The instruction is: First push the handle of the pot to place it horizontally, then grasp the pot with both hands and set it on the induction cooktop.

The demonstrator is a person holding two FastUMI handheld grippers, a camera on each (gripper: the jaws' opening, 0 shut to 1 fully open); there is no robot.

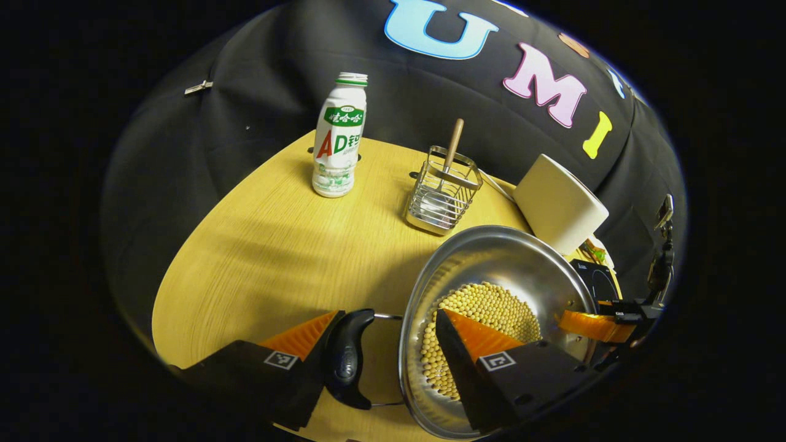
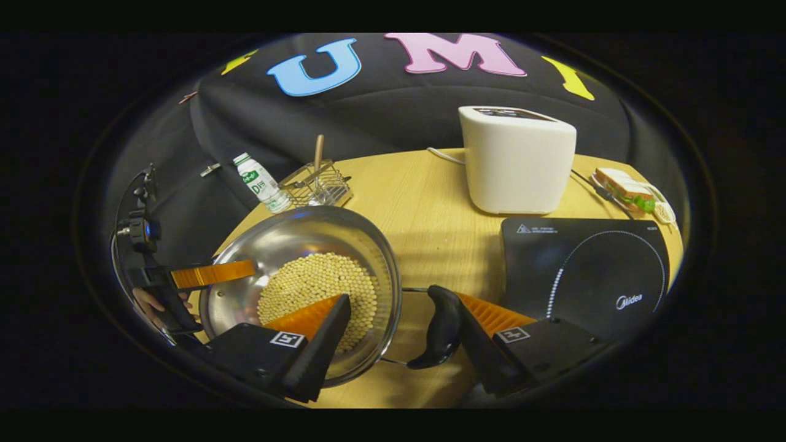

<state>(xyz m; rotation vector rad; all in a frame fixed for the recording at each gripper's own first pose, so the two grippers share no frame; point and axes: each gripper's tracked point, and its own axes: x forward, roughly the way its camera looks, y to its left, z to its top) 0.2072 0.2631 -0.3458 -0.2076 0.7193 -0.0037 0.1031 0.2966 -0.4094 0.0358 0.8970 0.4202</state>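
A steel pot [image 1: 491,258] [image 2: 307,239] half full of yellow beans sits on the wooden table [image 1: 276,258]. My left gripper [image 1: 387,316] is open and straddles the pot's black left handle [image 1: 347,359]: one finger lies outside against the handle, the other inside the pot over the beans. My right gripper [image 2: 402,301] is open the same way around the black right handle [image 2: 439,334], with a gap between its inner finger and the pot's wall. The black induction cooktop [image 2: 583,276] [image 1: 592,279] lies just right of the pot. Each gripper shows at the pot's far rim in the other's view.
A white toaster [image 2: 516,159] [image 1: 559,202] stands behind the cooktop. A wire basket [image 1: 442,193] [image 2: 316,181] with a wooden-handled utensil and a white bottle [image 1: 339,138] [image 2: 261,181] stand behind the pot. A plate with a sandwich [image 2: 629,193] is at the far right.
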